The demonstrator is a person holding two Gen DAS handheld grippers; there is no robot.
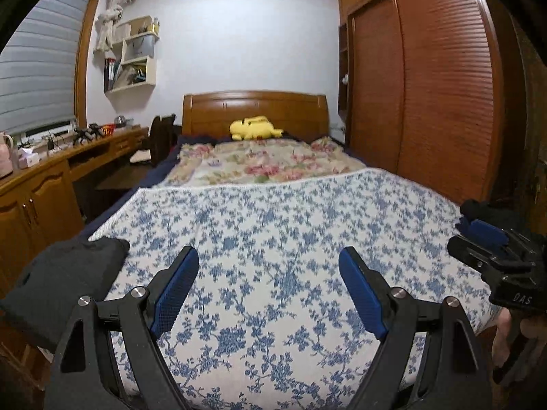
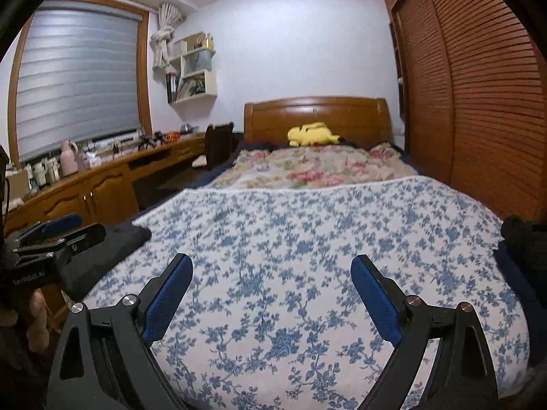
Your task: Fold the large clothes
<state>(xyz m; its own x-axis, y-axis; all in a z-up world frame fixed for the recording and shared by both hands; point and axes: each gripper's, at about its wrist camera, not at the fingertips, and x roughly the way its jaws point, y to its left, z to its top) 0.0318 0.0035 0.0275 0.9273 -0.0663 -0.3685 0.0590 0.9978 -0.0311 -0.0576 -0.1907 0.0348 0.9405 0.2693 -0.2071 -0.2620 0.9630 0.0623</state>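
A dark folded garment [image 1: 68, 280] lies at the left edge of the bed, on the blue-flowered white cover [image 1: 273, 212]. My left gripper [image 1: 270, 256] hangs open above the cover with nothing between its blue pads. The folded garment lies just left of it. In the right wrist view my right gripper [image 2: 271, 261] is also open and empty over the cover [image 2: 290, 232]. There the left gripper [image 2: 82, 227] shows at the left, above the folded garment [image 2: 116, 246]. A heap of dark clothes [image 2: 523, 239] sits at the bed's right edge. The right gripper [image 1: 468, 235] appears beside that dark heap [image 1: 478, 210].
A pink-flowered quilt [image 1: 266, 164] and a yellow plush toy [image 1: 254, 128] lie toward the wooden headboard [image 1: 254, 107]. A slatted wardrobe [image 1: 427, 95] runs close along the right side. A wooden desk [image 1: 51, 174] with a chair [image 1: 160, 136] lines the left wall.
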